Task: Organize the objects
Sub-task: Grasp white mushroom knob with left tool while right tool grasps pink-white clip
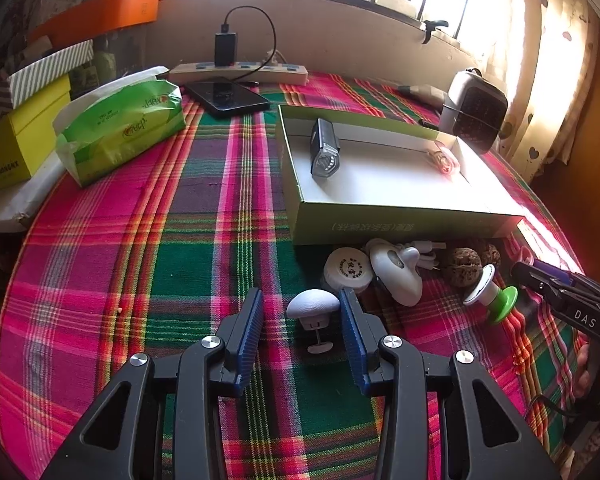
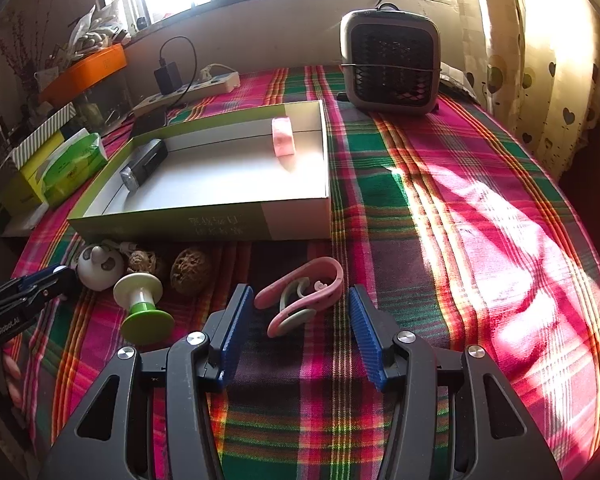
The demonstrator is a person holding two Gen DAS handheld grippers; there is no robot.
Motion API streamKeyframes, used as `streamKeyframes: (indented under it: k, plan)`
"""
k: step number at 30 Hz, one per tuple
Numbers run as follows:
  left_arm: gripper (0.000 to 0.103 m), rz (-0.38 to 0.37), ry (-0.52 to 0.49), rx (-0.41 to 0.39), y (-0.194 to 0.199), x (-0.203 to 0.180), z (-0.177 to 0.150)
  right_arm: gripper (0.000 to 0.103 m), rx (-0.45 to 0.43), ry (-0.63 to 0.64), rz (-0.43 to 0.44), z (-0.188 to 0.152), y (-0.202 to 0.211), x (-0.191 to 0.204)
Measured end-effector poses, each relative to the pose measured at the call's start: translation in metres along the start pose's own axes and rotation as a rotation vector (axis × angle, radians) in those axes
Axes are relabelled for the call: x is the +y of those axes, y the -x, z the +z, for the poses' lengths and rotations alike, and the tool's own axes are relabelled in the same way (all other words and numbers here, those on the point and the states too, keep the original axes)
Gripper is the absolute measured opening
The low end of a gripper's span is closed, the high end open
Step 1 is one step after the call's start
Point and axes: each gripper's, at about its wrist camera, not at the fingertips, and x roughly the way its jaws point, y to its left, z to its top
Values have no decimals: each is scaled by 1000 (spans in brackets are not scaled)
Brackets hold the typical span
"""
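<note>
Both grippers poised over small things on the plaid cloth — neither has a hold yet.

The left gripper stands wide around the white mushroom-shaped knob, which sits close to one pad; closing off-centre could tip it. The right gripper is also open, its pads clear of the pink strap — floppy, likely to slip. The shallow box lies just behind.

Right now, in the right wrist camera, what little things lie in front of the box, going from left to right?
White round gadget → green and white spool → brown wrinkly nut → pink strap, which lies between the open right tool's fingers.
</note>
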Motion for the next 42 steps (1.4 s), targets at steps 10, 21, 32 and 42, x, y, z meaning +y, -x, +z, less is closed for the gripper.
streamKeyframes:
  k: [10,21,32,42]
  plan:
    - [37,-1,3,0,0,-1,0,51,15,-8,-58,1,0,-3]
    - [37,1,1,0,0,-1,0,51,5,-51,-98,-5,9,-15]
    - [36,13,11,0,0,3,0,51,8,-46,-105,5,-2,-10]
    - [28,25,24,-2,1,6,0,45,3,-61,-109,4,-1,-12]
